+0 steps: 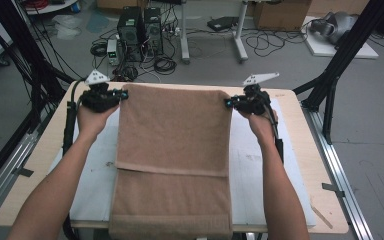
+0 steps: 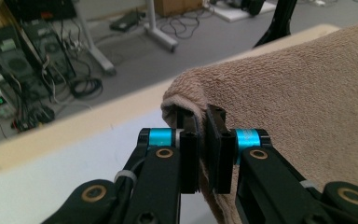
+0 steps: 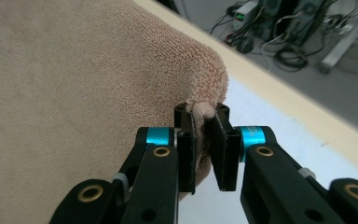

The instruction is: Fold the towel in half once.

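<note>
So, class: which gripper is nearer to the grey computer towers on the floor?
Left. The left gripper grips the towel corner just below the towers; the right gripper holds the opposite corner, farther off.

Towel (image 1: 174, 150): rough, matt terry cloth; table (image 1: 300, 165) edge probably wood.

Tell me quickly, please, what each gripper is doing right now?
Left gripper: closed on the towel's far left corner.
Right gripper: closed on its far right corner.
</note>
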`<move>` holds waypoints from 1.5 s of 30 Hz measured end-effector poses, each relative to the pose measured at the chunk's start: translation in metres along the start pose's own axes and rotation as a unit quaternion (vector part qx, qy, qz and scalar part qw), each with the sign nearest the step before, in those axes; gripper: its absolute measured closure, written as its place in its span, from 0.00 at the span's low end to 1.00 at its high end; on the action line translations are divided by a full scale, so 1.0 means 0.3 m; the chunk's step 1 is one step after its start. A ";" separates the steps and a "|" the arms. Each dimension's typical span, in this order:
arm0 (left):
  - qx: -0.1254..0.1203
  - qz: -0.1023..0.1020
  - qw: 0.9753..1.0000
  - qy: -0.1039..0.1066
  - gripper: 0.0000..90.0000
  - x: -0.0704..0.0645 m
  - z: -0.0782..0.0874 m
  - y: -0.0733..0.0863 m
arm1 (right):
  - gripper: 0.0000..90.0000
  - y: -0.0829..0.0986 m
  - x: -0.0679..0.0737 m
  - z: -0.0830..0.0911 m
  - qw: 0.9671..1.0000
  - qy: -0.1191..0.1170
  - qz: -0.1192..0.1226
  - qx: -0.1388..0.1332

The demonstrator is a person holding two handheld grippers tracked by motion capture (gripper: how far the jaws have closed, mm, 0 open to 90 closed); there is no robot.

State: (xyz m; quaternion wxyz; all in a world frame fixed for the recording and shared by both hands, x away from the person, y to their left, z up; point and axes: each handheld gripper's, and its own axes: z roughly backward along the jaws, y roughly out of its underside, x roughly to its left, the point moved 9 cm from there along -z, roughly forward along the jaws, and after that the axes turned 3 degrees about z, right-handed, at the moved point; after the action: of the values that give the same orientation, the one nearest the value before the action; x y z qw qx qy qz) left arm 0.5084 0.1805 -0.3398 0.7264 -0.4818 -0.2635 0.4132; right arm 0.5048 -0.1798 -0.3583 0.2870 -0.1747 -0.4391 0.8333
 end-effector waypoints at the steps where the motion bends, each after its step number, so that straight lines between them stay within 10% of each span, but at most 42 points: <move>1: 0.008 0.004 1.000 0.001 0.90 0.003 -0.010 0.003 | 0.90 -0.015 -0.011 0.004 1.000 0.005 0.002 -0.005; 6: 0.055 0.017 0.998 0.017 0.69 0.020 -0.030 0.129 | 0.60 0.050 -0.041 -0.041 0.999 -0.003 -0.040 0.034; 16: 0.083 0.019 0.995 0.057 0.59 -0.032 0.025 0.326 | 0.45 0.186 0.069 -0.062 0.997 -0.022 -0.035 0.062; 25: 0.089 -0.025 0.993 0.067 0.54 -0.123 0.107 0.430 | 0.46 0.265 0.210 -0.035 0.998 -0.040 -0.014 0.047; 33: 0.090 -0.022 0.992 0.084 0.51 -0.180 0.163 0.518 | 0.54 0.397 0.306 -0.029 0.996 -0.064 -0.012 0.057; 45: 0.149 -0.062 0.980 0.113 0.74 -0.256 0.150 0.637 | 0.68 0.494 0.404 -0.044 0.994 -0.083 0.015 0.067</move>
State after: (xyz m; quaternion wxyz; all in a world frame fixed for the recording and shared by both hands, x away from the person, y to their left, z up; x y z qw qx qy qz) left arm 0.3672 0.1738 -0.4961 0.8397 -0.3942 -0.1442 0.3446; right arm 0.3700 -0.1615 -0.4937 0.2479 -0.0923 -0.4018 0.8767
